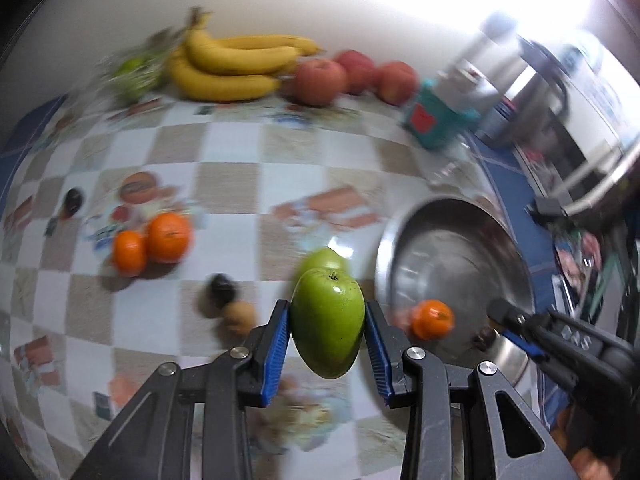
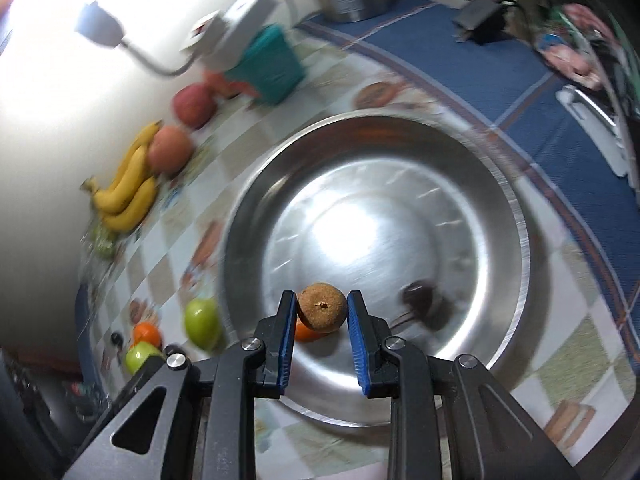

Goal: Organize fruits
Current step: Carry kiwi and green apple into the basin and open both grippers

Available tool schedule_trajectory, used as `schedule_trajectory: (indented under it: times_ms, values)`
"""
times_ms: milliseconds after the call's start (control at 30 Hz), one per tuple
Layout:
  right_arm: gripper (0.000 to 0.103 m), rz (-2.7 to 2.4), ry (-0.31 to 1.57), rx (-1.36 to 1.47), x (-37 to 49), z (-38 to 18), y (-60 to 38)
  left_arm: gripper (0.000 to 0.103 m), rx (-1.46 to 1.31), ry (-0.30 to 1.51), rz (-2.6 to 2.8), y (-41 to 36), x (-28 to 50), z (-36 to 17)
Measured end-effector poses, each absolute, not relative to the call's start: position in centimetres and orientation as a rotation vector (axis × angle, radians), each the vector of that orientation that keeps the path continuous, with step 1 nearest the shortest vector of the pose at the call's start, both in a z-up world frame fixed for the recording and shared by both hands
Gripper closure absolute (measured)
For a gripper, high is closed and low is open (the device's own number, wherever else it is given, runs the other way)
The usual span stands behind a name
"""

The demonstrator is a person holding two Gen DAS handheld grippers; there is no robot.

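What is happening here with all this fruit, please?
A person is sorting fruit with two hand-held tools. The left tool grips a green apple above the checkered cloth. The right tool holds a small brown fruit over the steel bowl, where an orange and a dark fruit already lie.

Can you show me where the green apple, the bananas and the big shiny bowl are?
green apple (image 1: 327,320): left wrist view, middle of its skin, between the tool's pads.
bananas (image 1: 236,62): left wrist view, middle of the bunch.
shiny bowl (image 2: 516,216): right wrist view, right rim.
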State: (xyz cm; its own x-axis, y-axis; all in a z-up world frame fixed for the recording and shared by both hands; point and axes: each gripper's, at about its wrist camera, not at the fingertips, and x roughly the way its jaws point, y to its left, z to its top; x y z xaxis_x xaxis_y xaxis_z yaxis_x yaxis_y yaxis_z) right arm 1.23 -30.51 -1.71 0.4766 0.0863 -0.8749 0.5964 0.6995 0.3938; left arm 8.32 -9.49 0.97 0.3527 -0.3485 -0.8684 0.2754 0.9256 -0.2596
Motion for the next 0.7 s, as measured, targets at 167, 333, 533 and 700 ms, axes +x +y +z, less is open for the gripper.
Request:
schedule_trajectory:
  times_ms: [167,333,533,700]
  values:
    - [0.076,-0.410,1.036,0.777,0.4,-2.0,-33.0,0.064,-0.026,1.164,-0.482,-13.3,7.1,0.4]
    - [0.076,-0.456,1.039,0.787,-0.2,-2.4,-34.6,0.064,0.027,1.171,-0.523,-16.0,6.4,-0.4]
    - [0.076,-0.476,1.059,0.782,-0.2,-3.1,-35.3,0.063,0.043,1.190,-0.523,-16.9,6.6,-1.7]
    - [0.076,-0.484,1.079,0.772,0.0,-3.7,-35.4,0.063,0.031,1.192,-0.523,-17.0,7.0,-1.9]
